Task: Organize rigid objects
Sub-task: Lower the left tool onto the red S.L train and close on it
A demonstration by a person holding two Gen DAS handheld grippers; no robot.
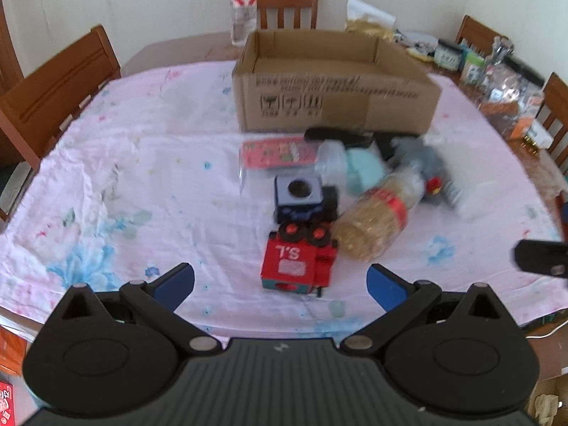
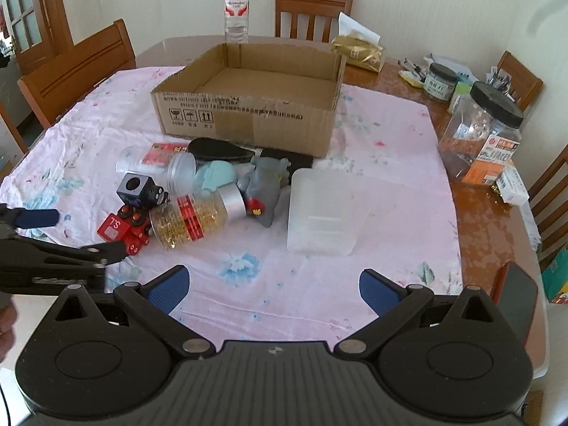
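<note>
While both grippers are hovering with jaws spread wide and holding nothing, the pile is lying on the desk just in front of the empty box (image 2: pixel 248 106). The left gripper (image 1: pixel 280 284) is facing the red toy (image 1: pixel 294 266), which is touching the bead jar (image 2: pixel 191 220); a careless grab is likely sending that jar rolling. The right gripper (image 2: pixel 273 287) is facing the clear tub (image 2: pixel 319 209), whose slick walls are risking a slip. Only the right view is showing the tub sharply and the box's bare floor; the left view is blurring them.
</note>
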